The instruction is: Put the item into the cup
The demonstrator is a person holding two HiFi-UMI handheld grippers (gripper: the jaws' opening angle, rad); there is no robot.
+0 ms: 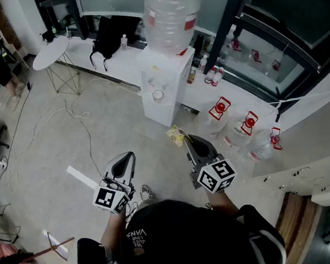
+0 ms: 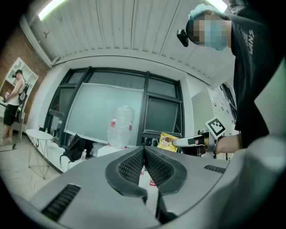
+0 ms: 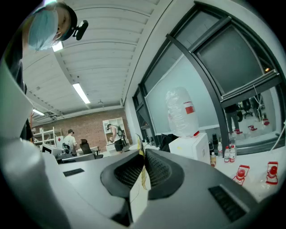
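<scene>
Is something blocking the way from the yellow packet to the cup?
Nothing visible does. The right gripper holds the packet, and only open space lies between it and the cup on the dispenser.

Lit brightly and evenly from above, by ceiling strip lights (image 3: pixel 81 93) in the right gripper view and one glaring tube (image 2: pixel 52 9) at the upper left of the left gripper view. Threw only soft, faint shadows on the pale floor (image 1: pixel 42 168). Bent hard toward the edges in both gripper views, with black corners. Softened the near grey shell of the right gripper (image 3: pixel 142 155); showed the water bottle (image 3: pixel 182 112) and the far room sharp.
</scene>
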